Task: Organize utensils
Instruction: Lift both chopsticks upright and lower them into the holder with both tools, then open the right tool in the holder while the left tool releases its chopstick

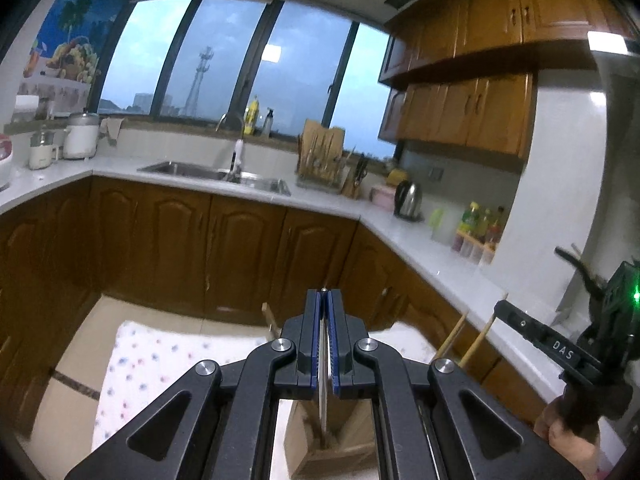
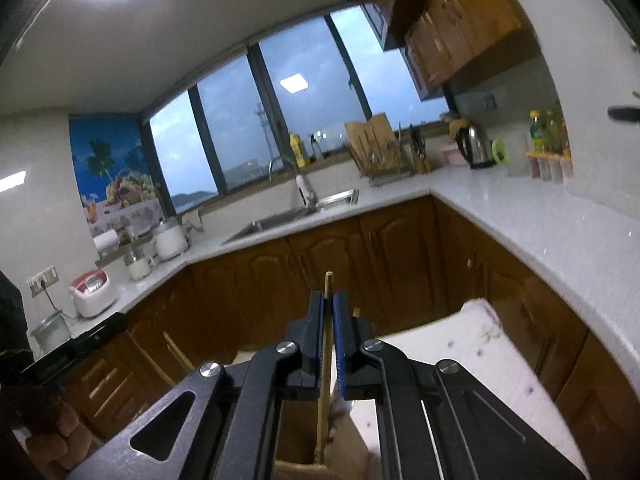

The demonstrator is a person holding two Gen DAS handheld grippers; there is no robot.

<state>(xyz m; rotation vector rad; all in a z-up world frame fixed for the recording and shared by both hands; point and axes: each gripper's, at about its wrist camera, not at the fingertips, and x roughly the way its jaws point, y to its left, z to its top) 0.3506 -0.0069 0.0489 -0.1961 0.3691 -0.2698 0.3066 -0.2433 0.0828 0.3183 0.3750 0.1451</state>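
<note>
My left gripper (image 1: 324,300) is shut on a thin flat metal utensil (image 1: 323,364). The utensil runs down between the blue pads (image 1: 334,344) into a wooden holder box (image 1: 340,440) below. My right gripper (image 2: 328,300) is shut on a wooden chopstick (image 2: 327,344) whose lower end reaches into the same wooden box (image 2: 296,436). Its tip pokes up past the fingertips. Two more wooden sticks (image 1: 452,334) stand tilted to the right in the left wrist view. The right gripper (image 1: 502,308) shows there at the right edge, and the left gripper (image 2: 116,322) shows at the left in the right wrist view.
The box stands on a floral cloth (image 1: 160,360) (image 2: 480,344). Brown cabinets (image 1: 240,248) and a white countertop (image 1: 420,248) ring the room, with a sink (image 1: 192,170), a dish rack (image 1: 320,160), a kettle (image 1: 409,200) and bottles (image 1: 478,228). A person's hand (image 1: 568,432) holds the right gripper.
</note>
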